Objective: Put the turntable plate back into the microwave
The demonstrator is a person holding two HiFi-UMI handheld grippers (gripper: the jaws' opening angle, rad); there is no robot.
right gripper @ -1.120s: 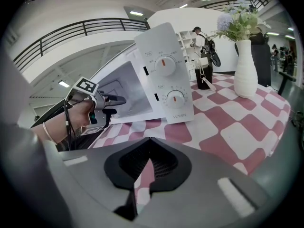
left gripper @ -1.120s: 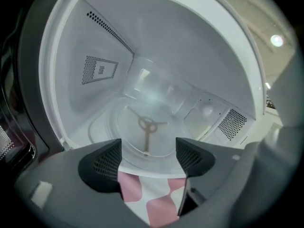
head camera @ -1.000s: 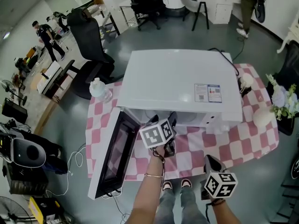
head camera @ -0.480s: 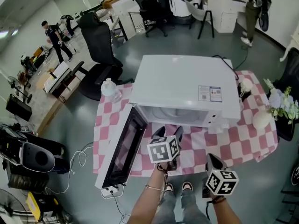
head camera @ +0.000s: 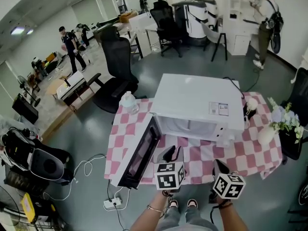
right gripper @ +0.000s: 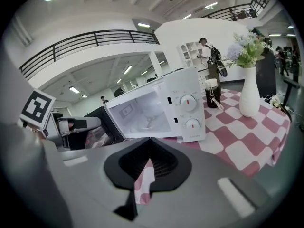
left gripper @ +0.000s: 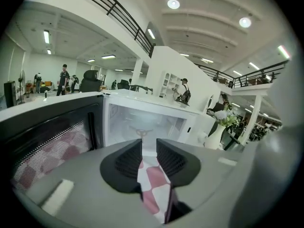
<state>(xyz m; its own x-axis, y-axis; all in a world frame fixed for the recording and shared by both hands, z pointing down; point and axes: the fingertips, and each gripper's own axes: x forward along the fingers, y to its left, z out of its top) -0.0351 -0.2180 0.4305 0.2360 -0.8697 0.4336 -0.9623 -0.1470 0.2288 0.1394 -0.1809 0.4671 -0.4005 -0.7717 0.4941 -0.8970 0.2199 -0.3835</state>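
3 views: head view, high above, looking steeply down on the microwave (head camera: 197, 105) and checked surface (head camera: 250, 153); left and right gripper views, low and near, both facing its open cavity.

Microwave (head camera: 197, 102) cavity mostly hidden under its top in head view, pale and blurry in gripper views; turntable plate inside: can't tell. Label (head camera: 218, 109) print too small. Forearms (head camera: 154, 218) cut by bottom edge.

Open office-lab hall — swivel chairs (head camera: 117, 57), desks (head camera: 72, 83), mezzanine railing (left gripper: 116, 15).
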